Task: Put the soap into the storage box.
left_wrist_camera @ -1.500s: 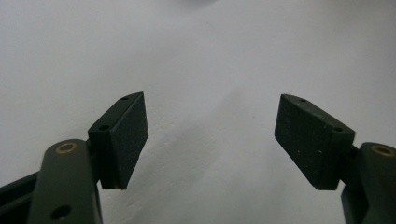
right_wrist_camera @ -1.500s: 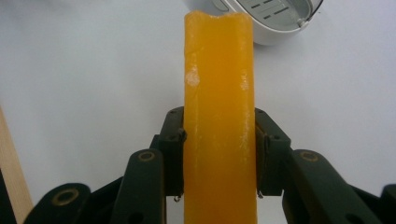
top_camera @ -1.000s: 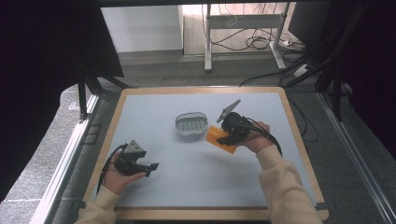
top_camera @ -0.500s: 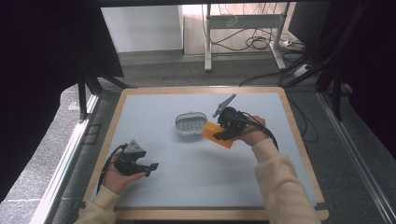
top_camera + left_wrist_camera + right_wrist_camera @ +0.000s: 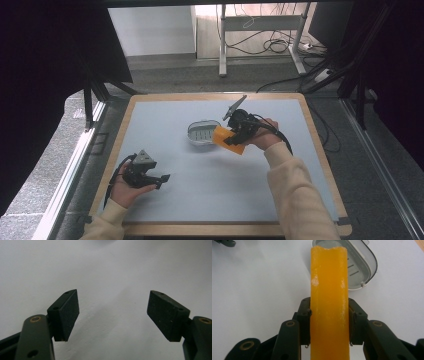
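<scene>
An orange soap bar point(image 5: 329, 302) is clamped between the pads of my right gripper point(image 5: 329, 322), lifted off the table. In the high view the orange soap bar point(image 5: 226, 139) hangs just right of a grey oval soap dish point(image 5: 203, 131), with my right gripper point(image 5: 235, 134) shut on it. The soap dish point(image 5: 359, 267) lies under the bar's far end, its slotted floor visible. My left gripper point(image 5: 162, 178) rests at the table's front left, held in a hand. Its jaws stand wide apart, pads point(image 5: 65, 313) over bare white surface, nothing between them.
The white work surface sits in a wooden frame point(image 5: 320, 145). Black stand legs point(image 5: 90, 107) rise at the left and right of the table. Cables point(image 5: 270, 47) lie on the floor beyond the far edge.
My right gripper has carried the orange bar up and leftward, from the table beside the dish to its right rim. The left gripper has stayed still.
</scene>
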